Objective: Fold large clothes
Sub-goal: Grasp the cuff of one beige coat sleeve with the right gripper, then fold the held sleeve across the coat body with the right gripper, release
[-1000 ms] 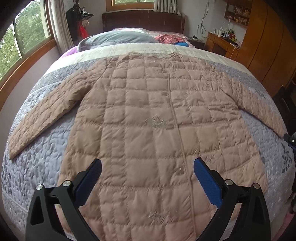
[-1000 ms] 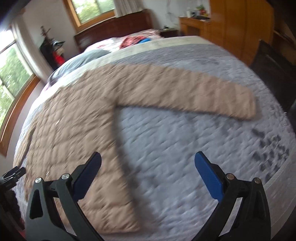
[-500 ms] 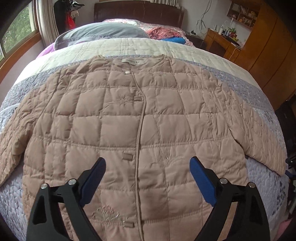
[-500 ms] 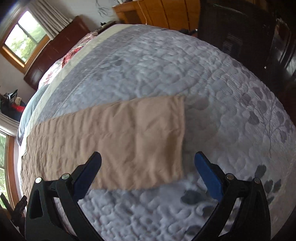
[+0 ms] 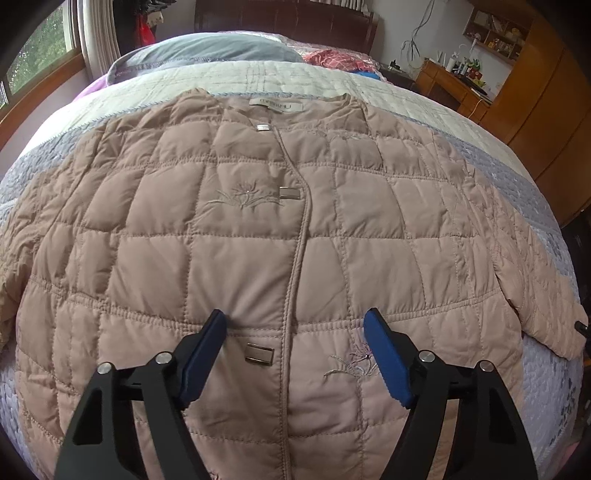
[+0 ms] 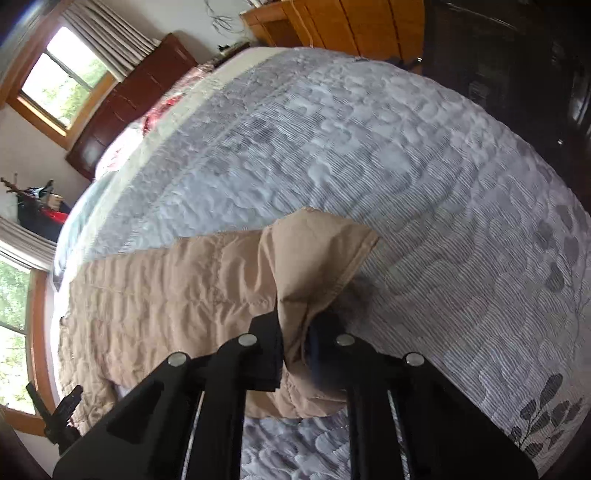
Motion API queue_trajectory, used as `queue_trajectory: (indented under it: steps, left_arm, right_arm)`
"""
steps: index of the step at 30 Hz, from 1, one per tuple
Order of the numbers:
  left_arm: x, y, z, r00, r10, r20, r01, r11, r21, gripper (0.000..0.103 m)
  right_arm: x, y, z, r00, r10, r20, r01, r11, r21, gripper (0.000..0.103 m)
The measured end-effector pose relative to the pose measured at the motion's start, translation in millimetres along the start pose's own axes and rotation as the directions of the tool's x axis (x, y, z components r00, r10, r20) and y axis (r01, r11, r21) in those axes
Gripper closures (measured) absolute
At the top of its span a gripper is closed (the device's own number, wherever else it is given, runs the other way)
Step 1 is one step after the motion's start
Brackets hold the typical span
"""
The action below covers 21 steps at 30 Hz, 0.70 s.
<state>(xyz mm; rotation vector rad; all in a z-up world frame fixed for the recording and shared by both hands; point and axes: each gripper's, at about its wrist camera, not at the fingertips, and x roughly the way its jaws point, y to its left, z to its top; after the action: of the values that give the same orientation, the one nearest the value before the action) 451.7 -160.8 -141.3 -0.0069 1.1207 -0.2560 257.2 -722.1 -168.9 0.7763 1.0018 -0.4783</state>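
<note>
First fold starting — right gripper [image 6: 295, 354] clamped on the jacket [image 5: 258, 258] cuff [image 6: 317, 266], left gripper [image 5: 295, 354] jaws apart above jacket's front; next likely: carry the sleeve across the jacket's chest.

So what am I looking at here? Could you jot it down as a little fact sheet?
garment: beige quilted jacket, front up, fastened, spread flat
surface: bed with grey quilted bedspread
left gripper: open, above the jacket's lower front, holding nothing
right gripper: shut on the sleeve cuff, cuff bunched and lifted off the bedspread
folding: no fold visible in the jacket body yet
background: pillows, wooden headboard, wooden desk
</note>
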Motion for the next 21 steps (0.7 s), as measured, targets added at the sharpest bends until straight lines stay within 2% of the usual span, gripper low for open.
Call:
queue_trajectory:
  steps: [2,5,8,10,12,15,21]
  left_arm:
    - [1,1,-4,1.000,0.004,0.007,-0.004,1.000,0.009,0.026]
    - [1,0,-7,1.000,0.013,0.018,-0.013,0.999,0.032,0.026]
    - [-8,7,-5,1.000,-0.007,0.006,0.006,1.000,0.015,0.029]
    - [-17,11,-3,1.000,0.012,0.013,-0.012,1.000,0.013,0.029]
    - [-29,16,-2,0.999,0.038,0.036,-0.039,0.999,0.025,0.029]
    - [-42,29,-2,0.997,0.049,0.058,-0.051,0.998,0.032,0.029]
    - [-45,59,-5,0.996,0.074,0.057,-0.075,0.997,0.013,0.029]
  right_arm:
    - [12,0,0,0.999,-0.040,-0.027,0.041,0.999,0.020,0.094]
    - [1,11,0,0.999,-0.037,0.000,0.037,0.999,0.038,0.096]
    - [-26,38,-2,0.992,0.118,0.048,-0.119,0.993,0.018,0.097]
    - [-46,74,-6,0.984,0.158,0.080,-0.154,0.986,-0.059,0.097]
    - [-57,118,-12,0.973,0.216,0.077,-0.203,0.968,-0.146,0.097]
    - [-55,193,-26,0.957,0.289,0.019,-0.274,0.923,-0.270,0.097]
    - [-13,331,-72,0.934,0.332,-0.135,-0.356,0.823,-0.443,0.097]
